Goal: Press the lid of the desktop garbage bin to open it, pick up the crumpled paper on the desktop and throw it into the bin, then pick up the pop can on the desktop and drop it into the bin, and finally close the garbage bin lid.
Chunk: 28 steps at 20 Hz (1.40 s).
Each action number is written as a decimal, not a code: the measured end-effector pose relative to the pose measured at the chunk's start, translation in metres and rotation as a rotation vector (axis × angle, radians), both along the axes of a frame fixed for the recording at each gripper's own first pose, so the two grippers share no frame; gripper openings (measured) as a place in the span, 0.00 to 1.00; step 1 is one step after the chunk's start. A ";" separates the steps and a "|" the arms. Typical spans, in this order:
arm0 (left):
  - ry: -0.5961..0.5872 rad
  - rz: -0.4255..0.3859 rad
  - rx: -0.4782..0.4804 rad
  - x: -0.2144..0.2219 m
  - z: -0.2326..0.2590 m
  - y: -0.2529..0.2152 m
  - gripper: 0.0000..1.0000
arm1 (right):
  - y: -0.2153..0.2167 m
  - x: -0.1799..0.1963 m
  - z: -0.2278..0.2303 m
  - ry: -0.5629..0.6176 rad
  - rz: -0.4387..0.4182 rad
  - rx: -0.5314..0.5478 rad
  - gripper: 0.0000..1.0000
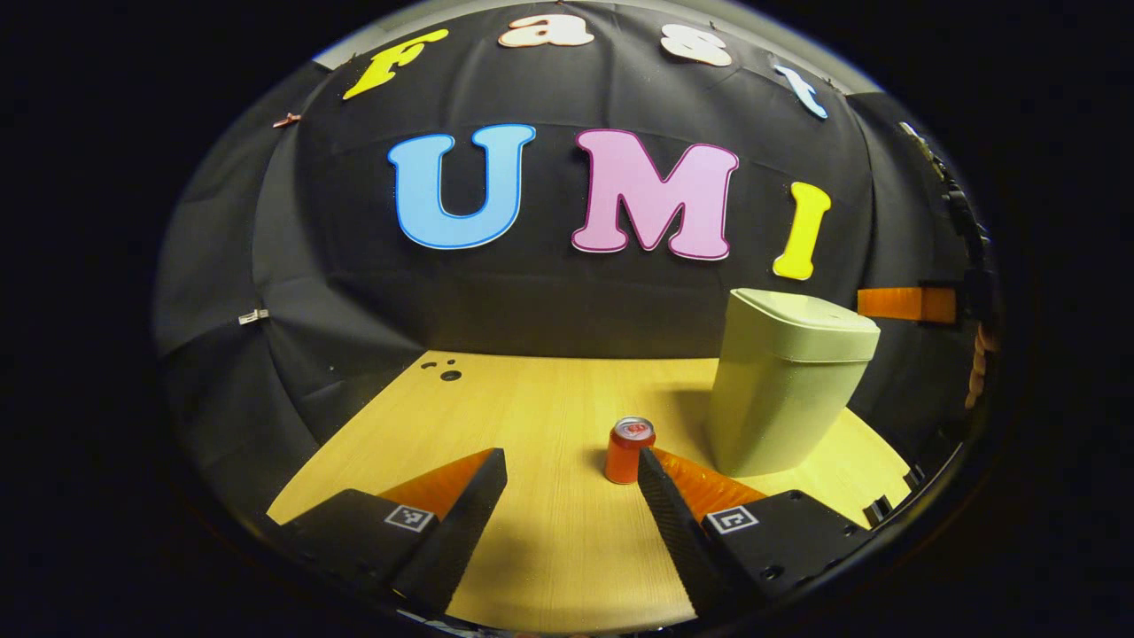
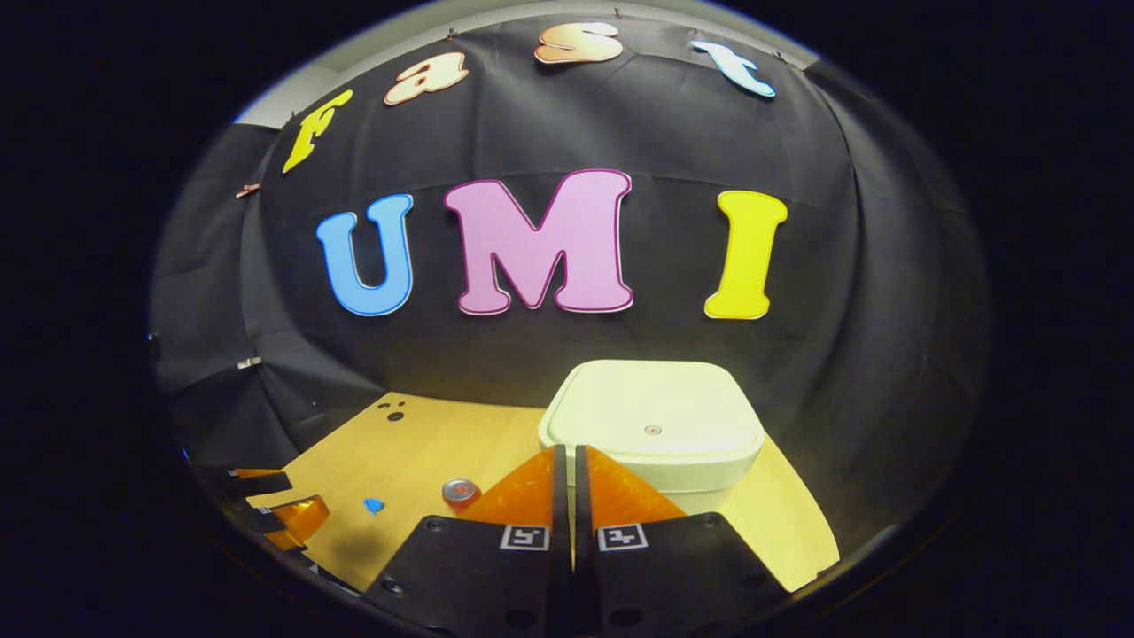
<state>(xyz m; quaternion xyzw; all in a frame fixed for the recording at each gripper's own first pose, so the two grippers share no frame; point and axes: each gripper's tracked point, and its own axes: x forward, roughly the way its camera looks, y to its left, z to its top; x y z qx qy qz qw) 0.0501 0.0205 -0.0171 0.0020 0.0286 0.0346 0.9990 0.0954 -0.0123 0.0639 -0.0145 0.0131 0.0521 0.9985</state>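
The pale green bin (image 1: 784, 390) stands on the wooden table at the right, its lid (image 2: 654, 416) down. A red pop can (image 1: 630, 450) stands upright in front of the bin's left side; from above its top is the pop can (image 2: 460, 490). My left gripper (image 1: 570, 459) is open low over the table, and its right fingertip (image 1: 651, 465) is just beside the can. My right gripper (image 2: 567, 450) is shut with nothing in it, hovering above the near edge of the lid. The left gripper (image 2: 279, 501) also appears at the lower left of the right gripper view.
The table (image 1: 549, 549) has small dark holes (image 1: 450, 374) near its far left corner. A small blue mark (image 2: 373, 505) lies on the wood left of the can. Black cloth walls close in behind and at both sides. The right gripper's orange finger (image 1: 904, 304) sticks in above the bin.
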 end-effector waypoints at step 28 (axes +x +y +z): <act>0.069 0.167 -0.015 0.020 -0.018 -0.004 0.96 | -0.045 0.073 -0.016 0.014 -0.017 -0.150 0.05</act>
